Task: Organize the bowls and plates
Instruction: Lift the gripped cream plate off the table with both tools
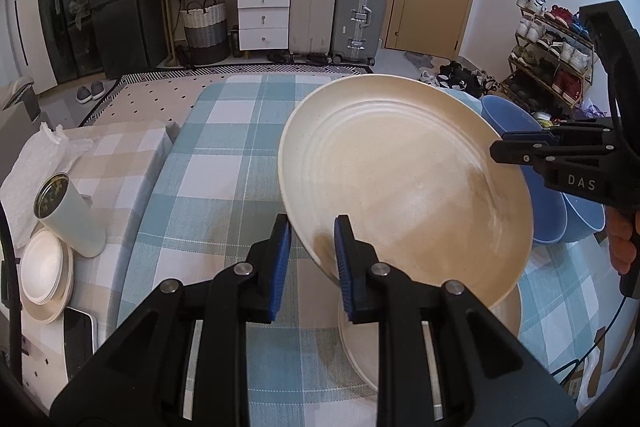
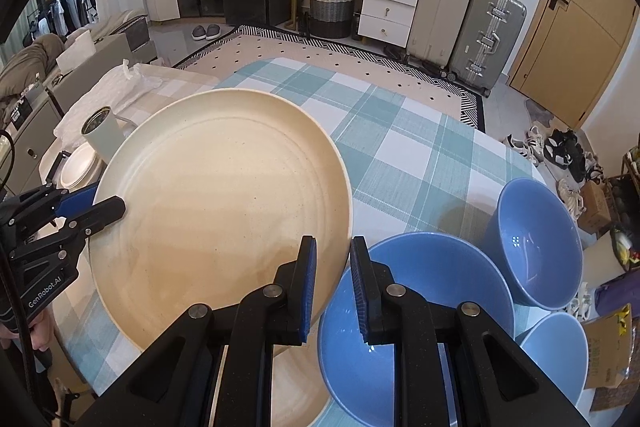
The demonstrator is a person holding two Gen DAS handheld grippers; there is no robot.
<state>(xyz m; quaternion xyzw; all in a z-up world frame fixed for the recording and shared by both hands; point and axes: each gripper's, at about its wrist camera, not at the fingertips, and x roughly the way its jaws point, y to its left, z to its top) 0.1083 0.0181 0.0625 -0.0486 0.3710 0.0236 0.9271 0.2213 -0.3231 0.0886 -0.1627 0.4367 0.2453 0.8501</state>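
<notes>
While a large cream plate (image 1: pixel 404 183) is held tilted above the blue-and-white checked tablecloth (image 1: pixel 224 163), its rim is straddled on two sides by the grippers. In the left wrist view, the left gripper (image 1: pixel 312 259) is seen with its blue-padded fingers (image 1: pixel 283 259) a moderate gap apart; the plate's near edge passes between them, but whether the pads are pressed on it cannot be told. At the plate's far right edge, the right gripper (image 1: pixel 508 145) is seen, its tips at the rim. In the right wrist view, the right gripper (image 2: pixel 332 287) is shown part open, with the plate's (image 2: pixel 220 203) edge lying between the pads; firm contact cannot be confirmed. The left gripper (image 2: pixel 104 205) is seen at the opposite rim. A second cream plate (image 1: pixel 360 343) lies flat on the cloth beneath the raised one. Three blue bowls are set just to the right: a large near one (image 2: pixel 416 323), another beyond it (image 2: pixel 536 243), and a third (image 2: pixel 556 351) at the table's edge. Well to the left, a stack of small white plates (image 1: pixel 44 267) and a pale cylindrical canister (image 1: pixel 68 215) are placed.
</notes>
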